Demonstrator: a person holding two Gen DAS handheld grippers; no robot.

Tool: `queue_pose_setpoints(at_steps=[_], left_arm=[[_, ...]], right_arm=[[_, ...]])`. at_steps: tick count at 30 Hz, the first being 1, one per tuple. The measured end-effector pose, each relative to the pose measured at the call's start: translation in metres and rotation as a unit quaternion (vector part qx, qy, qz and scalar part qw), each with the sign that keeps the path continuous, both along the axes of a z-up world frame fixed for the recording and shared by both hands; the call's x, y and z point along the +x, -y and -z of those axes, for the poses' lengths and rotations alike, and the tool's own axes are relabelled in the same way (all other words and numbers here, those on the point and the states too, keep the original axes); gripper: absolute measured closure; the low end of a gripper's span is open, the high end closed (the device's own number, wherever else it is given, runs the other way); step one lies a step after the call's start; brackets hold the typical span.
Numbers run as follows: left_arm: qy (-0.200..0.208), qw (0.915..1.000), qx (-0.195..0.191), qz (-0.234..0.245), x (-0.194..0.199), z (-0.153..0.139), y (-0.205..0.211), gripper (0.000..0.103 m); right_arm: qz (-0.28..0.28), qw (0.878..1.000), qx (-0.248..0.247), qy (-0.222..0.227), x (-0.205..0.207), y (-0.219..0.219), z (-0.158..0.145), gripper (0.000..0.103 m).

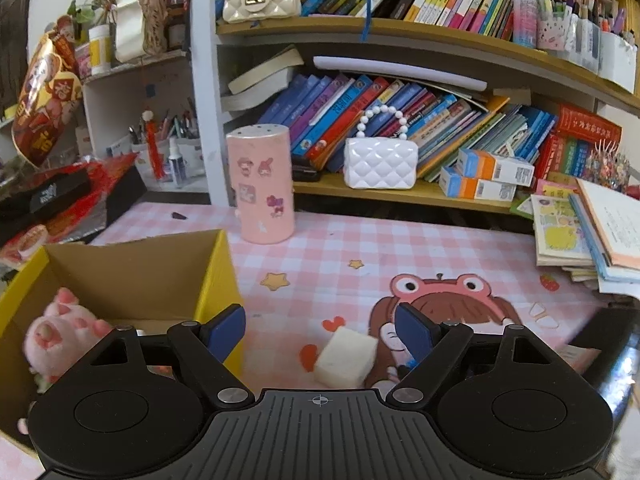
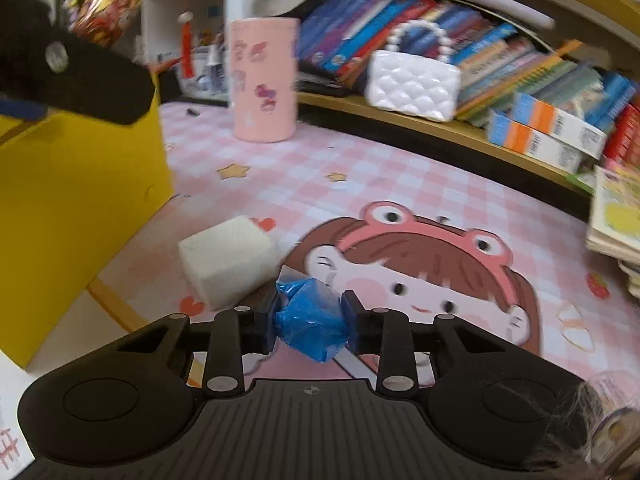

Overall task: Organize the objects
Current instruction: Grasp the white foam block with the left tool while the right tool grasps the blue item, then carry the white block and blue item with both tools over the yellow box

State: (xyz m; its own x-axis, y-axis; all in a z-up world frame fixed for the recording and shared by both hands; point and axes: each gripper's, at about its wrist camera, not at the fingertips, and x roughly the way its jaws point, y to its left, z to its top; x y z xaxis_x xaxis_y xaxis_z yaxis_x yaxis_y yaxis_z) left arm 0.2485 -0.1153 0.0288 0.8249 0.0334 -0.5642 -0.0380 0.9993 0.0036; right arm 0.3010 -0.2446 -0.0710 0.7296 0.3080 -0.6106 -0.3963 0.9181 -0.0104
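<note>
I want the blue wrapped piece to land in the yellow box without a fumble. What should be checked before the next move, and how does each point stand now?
1. Right gripper closed on the blue wrapped piece: ok, both pads press on it.
2. Hold centred: ok, wrapper bulges evenly between the pads.
3. Yellow box open on top: ok.
4. Room inside the box: ok, the pink plush toy fills only one side.
5. Left gripper free: ok, open and empty above the white block.
6. Path to the box: cannot tell, the left gripper hangs near it.
</note>
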Motion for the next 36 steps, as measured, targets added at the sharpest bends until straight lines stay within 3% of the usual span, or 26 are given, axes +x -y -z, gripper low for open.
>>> queue_pose_setpoints(at_steps=[5, 11, 19, 21, 23, 26, 28, 36], left_arm=[[-0.013, 0.9999, -0.011, -0.001, 0.015, 0.011, 0.01, 0.019], [-0.054, 0.9983, -0.018, -0.014, 0.042, 0.044, 0.018, 0.02], [-0.098, 0.9948, 0.021, -0.016, 0.075, 0.087, 0.028, 0.021], [-0.111, 0.9934, 0.018, -0.02, 0.08, 0.094, 0.027, 0.025], [-0.115, 0.993, 0.002, -0.025, 0.081, 0.098, 0.024, 0.037], [-0.11, 0.9937, -0.002, -0.023, 0.077, 0.096, 0.022, 0.059], [-0.104, 0.9941, -0.017, -0.023, 0.07, 0.088, 0.02, 0.063], [-0.046, 0.9952, -0.079, 0.036, -0.002, 0.039, 0.018, 0.065]], right_arm=[[0.056, 0.998, 0.013, -0.017, -0.02, 0.041, -0.007, 0.074], [0.081, 0.995, 0.045, -0.039, -0.05, 0.07, -0.023, 0.074], [0.085, 0.994, 0.057, -0.038, -0.075, 0.075, -0.042, 0.074], [0.089, 0.994, 0.057, -0.04, -0.079, 0.076, -0.043, 0.074], [0.093, 0.993, 0.055, -0.042, -0.083, 0.077, -0.045, 0.074], [0.098, 0.993, 0.052, -0.043, -0.088, 0.078, -0.045, 0.074], [0.102, 0.992, 0.052, -0.046, -0.091, 0.078, -0.045, 0.074], [0.118, 0.991, 0.043, -0.053, -0.109, 0.069, -0.043, 0.074]])
